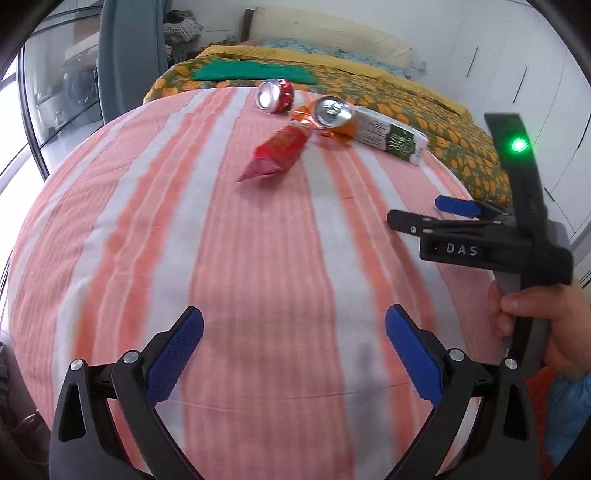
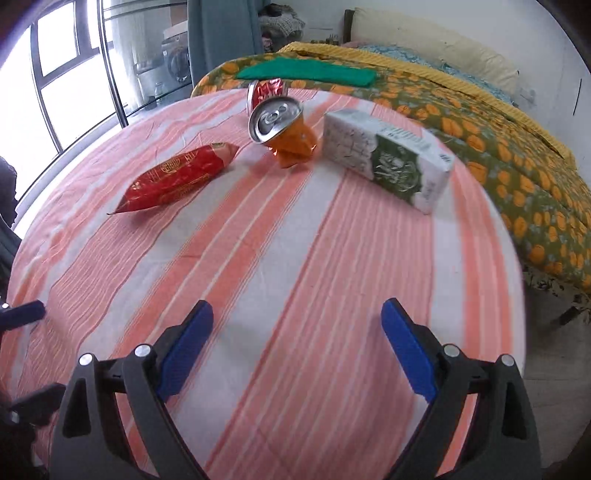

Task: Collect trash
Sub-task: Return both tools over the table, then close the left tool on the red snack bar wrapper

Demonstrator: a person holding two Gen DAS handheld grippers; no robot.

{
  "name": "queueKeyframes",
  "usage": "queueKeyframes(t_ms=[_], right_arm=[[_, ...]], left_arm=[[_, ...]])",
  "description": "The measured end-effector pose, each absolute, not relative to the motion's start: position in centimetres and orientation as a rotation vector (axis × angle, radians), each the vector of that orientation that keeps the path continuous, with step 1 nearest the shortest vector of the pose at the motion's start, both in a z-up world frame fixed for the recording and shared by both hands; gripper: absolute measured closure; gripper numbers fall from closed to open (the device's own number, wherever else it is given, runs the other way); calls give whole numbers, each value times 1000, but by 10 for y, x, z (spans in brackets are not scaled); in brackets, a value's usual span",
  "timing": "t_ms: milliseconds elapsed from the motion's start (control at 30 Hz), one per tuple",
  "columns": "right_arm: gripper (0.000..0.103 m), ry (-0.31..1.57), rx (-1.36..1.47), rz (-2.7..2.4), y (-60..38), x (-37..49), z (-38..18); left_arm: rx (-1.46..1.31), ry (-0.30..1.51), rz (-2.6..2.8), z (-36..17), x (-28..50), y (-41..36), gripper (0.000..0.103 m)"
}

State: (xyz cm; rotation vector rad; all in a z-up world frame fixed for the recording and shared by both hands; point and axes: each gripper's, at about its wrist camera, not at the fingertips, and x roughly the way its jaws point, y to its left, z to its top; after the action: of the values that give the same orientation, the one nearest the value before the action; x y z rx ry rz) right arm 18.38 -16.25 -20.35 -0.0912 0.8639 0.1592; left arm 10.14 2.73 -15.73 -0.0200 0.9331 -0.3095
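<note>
Trash lies at the far side of a table with a pink-and-white striped cloth [image 1: 258, 277] [image 2: 295, 258]. There is a red snack wrapper [image 1: 277, 151] [image 2: 177, 181], a crushed orange can [image 1: 332, 116] [image 2: 284, 129], a crushed red can [image 1: 275, 96] [image 2: 266, 88] and a green-and-white carton [image 1: 388, 136] [image 2: 388, 155]. My left gripper [image 1: 293, 354] is open and empty, well short of the trash. My right gripper [image 2: 297, 347] is open and empty; in the left wrist view it [image 1: 413, 216] hovers at the right, held by a hand.
Beyond the table stands a bed with an orange-patterned green cover [image 2: 498, 147] [image 1: 424, 103], a folded green cloth [image 2: 306, 72] [image 1: 255, 70] and pillows [image 2: 436, 40]. Windows and a grey curtain [image 2: 221, 33] are at the left. The left gripper's fingertip [image 2: 22, 314] shows at the right wrist view's left edge.
</note>
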Motion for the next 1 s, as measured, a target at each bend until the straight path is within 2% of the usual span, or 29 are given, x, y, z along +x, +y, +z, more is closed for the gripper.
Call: queueKeyframes(t_ms=[233, 533, 600, 700, 767, 833, 867, 1000], right_arm=[[11, 868, -71, 169, -165, 185, -206], [10, 870, -67, 170, -165, 186, -207], [10, 870, -67, 169, -166, 186, -207], [9, 871, -65, 169, -165, 185, -207], [9, 871, -65, 169, -165, 185, -207], [9, 871, -65, 170, -165, 185, -207], [9, 871, -65, 170, -165, 185, -207], [9, 871, -66, 169, -165, 185, -207]], left_arm=[[38, 896, -342, -136, 166, 49, 6], [200, 978, -438, -142, 269, -8, 6], [223, 996, -426, -150, 283, -21, 9], [247, 1019, -410, -157, 291, -30, 26], [250, 1020, -403, -159, 294, -33, 47], [227, 1015, -400, -156, 292, -31, 77], [219, 1014, -390, -155, 290, -28, 81], [150, 1000, -313, -143, 269, 4, 82]])
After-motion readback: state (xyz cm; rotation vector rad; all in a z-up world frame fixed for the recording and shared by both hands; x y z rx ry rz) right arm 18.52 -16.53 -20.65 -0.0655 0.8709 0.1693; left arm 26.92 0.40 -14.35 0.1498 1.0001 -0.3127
